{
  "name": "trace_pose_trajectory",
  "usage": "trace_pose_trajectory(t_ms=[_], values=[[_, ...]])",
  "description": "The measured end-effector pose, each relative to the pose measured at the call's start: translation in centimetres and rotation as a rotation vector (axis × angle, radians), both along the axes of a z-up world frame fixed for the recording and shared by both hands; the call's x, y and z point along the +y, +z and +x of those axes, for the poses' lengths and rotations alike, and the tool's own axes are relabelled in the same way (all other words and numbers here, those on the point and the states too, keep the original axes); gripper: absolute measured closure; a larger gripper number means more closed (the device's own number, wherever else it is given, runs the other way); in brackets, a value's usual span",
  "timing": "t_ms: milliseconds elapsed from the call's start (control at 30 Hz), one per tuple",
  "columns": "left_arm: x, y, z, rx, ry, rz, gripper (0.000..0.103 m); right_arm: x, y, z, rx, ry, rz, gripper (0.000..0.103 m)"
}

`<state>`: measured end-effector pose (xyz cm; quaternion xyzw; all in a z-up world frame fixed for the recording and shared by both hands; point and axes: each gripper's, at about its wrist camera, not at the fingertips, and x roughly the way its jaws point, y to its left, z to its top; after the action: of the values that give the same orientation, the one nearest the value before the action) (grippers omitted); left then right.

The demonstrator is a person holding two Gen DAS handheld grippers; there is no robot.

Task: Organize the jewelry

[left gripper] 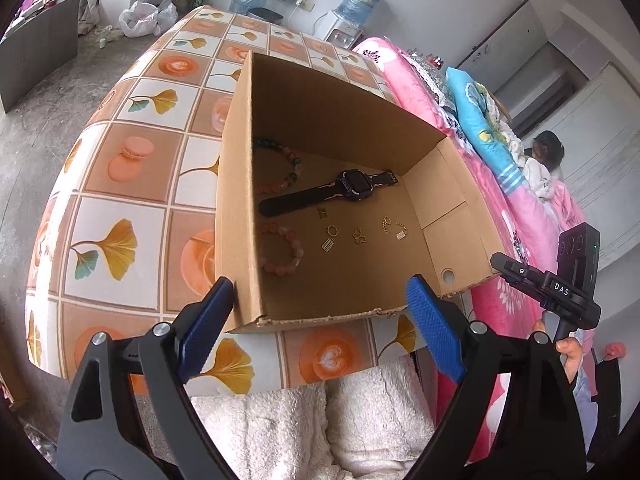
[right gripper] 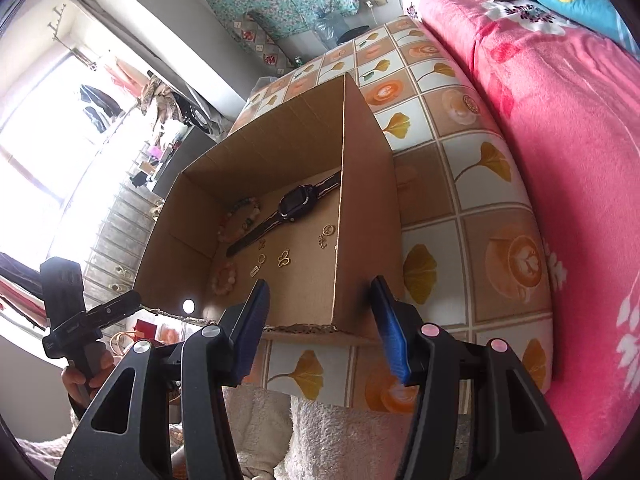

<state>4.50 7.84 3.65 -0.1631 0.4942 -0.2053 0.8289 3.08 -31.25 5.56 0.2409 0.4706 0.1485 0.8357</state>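
Note:
An open cardboard box point(left gripper: 320, 120) point(right gripper: 280, 132) stands on a table with a leaf-patterned cloth point(left gripper: 120, 160). On its floor lie a black watch point(left gripper: 348, 184) point(right gripper: 294, 202), a multicoloured bead bracelet point(left gripper: 296, 158) point(right gripper: 240, 216), a pink bead bracelet point(left gripper: 298, 252) point(right gripper: 226, 278) and several small gold pieces, among them a butterfly charm point(left gripper: 359, 236) point(right gripper: 285, 258) and a ring point(left gripper: 332, 231) point(right gripper: 327, 230). My left gripper point(left gripper: 320, 292) hovers open before the box's near edge, holding nothing. My right gripper point(right gripper: 319, 284) is open at the box's near right corner, also holding nothing.
A bed with a pink blanket point(left gripper: 520, 216) point(right gripper: 560, 120) runs along the table's right side; a person point(left gripper: 548, 152) lies on it. Fluffy white cloth point(left gripper: 300, 420) point(right gripper: 340, 432) lies below the grippers. A water dispenser point(left gripper: 352, 12) stands beyond the table. Each view shows the other hand-held device point(left gripper: 560, 280) point(right gripper: 68, 312).

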Motion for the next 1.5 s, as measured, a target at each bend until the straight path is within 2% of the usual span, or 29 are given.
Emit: trace_pose_trajectory(t_ms=[167,267,333,400,533,700,1000,1500], values=[[0.3,0.2,-1.0,-0.066,0.006,0.020,0.019,0.0,0.1,-1.4,-0.047,-0.047,0.021,0.051],[0.3,2.0,-2.6,-0.185,0.044,0.088,0.018,0.2,1.5,-3.4,-0.115,-0.102,-0.036,0.050],[0.2,3.3,-3.9,-0.265,0.067,0.139,0.018,0.4,2.4,-4.9,-0.158,-0.138,-0.085,0.040],[-0.1,4.2,-5.3,-0.321,0.090,0.192,0.014,0.6,3.0,-6.3,-0.189,-0.163,-0.144,0.035],[-0.6,5.1,-7.4,-0.371,0.132,0.262,0.011,1.8,3.1,-8.6,-0.207,-0.147,-0.234,0.029],[-1.2,5.3,-9.1,-0.402,0.176,0.309,0.008,4.2,2.0,-10.4,-0.191,-0.072,-0.236,0.027],[-3.2,5.3,-9.5,-0.393,0.201,0.379,0.008,9.3,1.6,-10.5,-0.208,0.041,-0.278,0.023],[-3.9,5.2,-8.6,-0.352,0.203,0.362,0.008,10.9,3.1,-9.7,-0.245,0.037,-0.323,0.018]])
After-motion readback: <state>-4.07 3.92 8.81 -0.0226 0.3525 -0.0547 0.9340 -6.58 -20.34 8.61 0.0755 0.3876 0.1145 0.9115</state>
